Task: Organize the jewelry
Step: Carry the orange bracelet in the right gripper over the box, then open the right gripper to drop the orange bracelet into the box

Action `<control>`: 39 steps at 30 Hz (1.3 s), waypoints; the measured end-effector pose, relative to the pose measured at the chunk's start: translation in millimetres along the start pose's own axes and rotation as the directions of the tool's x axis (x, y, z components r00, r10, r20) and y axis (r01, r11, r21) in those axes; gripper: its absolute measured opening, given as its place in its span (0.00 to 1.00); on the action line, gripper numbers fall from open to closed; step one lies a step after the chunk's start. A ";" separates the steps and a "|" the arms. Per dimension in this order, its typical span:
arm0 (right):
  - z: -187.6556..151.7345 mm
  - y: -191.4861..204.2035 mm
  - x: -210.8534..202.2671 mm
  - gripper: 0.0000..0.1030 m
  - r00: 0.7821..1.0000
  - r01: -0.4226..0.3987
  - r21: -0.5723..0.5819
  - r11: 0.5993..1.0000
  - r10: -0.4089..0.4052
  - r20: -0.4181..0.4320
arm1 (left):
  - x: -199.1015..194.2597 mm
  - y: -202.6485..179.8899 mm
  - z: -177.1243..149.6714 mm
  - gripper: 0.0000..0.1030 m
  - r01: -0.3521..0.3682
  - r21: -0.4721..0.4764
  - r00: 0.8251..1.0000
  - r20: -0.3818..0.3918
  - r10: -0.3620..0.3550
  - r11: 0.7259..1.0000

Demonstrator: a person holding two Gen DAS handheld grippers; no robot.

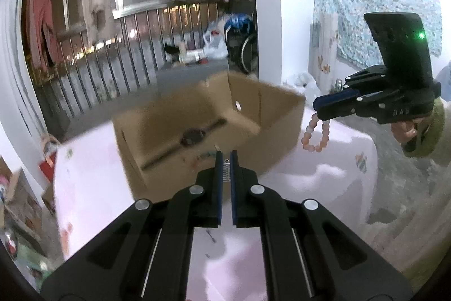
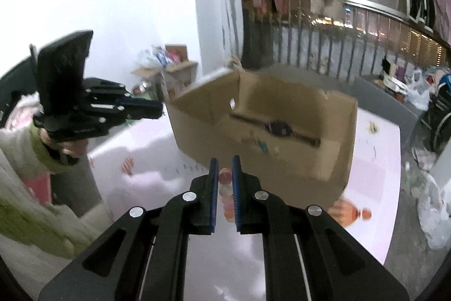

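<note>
- You are risking a drop — the pink bead bracelet point(image 1: 314, 136) is dangling from the right gripper point(image 1: 317, 107) outside the cardboard box point(image 1: 282, 131), over the table.
- Your left gripper point(image 1: 226, 157) is pinching a small silver chain piece point(image 1: 225, 169), jaws almost together — it could be slipping.
- The wristwatch point(image 2: 279, 127) is already lying in the box.
- Right jaws are clamping the beads.

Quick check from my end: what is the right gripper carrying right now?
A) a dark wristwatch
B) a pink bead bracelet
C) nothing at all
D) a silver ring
B. In the left wrist view a pink bead bracelet hangs as a loop from the closed fingertips of the right gripper, beside the cardboard box; the dark wristwatch already lies inside that box.
</note>
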State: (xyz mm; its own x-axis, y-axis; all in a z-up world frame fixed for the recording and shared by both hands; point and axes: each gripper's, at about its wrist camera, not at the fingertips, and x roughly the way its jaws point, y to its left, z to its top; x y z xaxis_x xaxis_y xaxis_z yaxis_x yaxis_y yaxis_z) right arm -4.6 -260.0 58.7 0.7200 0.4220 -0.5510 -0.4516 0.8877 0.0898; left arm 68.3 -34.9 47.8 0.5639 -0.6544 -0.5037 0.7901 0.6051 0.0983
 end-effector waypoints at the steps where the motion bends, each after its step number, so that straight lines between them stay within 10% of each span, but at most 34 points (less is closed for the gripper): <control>1: 10.5 -5.3 -3.1 0.10 1.000 -0.020 0.005 1.000 0.020 0.020 | -2.6 4.7 7.7 0.04 -0.002 0.006 1.000 0.016 0.002 1.000; 9: 59.6 -46.5 9.1 0.10 0.996 -0.045 0.019 0.999 0.044 0.072 | 39.7 44.5 37.1 0.04 -0.034 0.053 0.997 -0.063 0.038 0.998; 22: 33.4 -89.4 95.5 0.10 0.981 0.012 0.077 0.997 0.003 -0.192 | 123.5 68.2 8.7 0.05 -0.006 0.084 0.955 -0.295 0.031 0.996; 31: 17.0 -101.8 88.6 0.12 0.981 0.047 0.134 0.990 -0.020 -0.191 | 114.3 79.1 9.1 0.34 -0.046 0.033 0.959 -0.278 0.054 0.998; 39: 14.3 -107.9 57.6 0.35 0.990 0.096 0.195 0.976 -0.075 -0.117 | 79.2 78.8 17.8 0.56 -0.088 -0.040 0.978 -0.193 0.079 0.995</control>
State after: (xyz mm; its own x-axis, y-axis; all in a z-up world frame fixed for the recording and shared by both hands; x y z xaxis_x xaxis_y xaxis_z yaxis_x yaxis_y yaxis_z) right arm 93.0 -328.8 29.2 0.6853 0.3302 -0.6491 -0.2688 0.9430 0.1960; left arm 179.5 -47.1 31.0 0.5676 -0.5048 -0.6504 0.7270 0.6781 0.1080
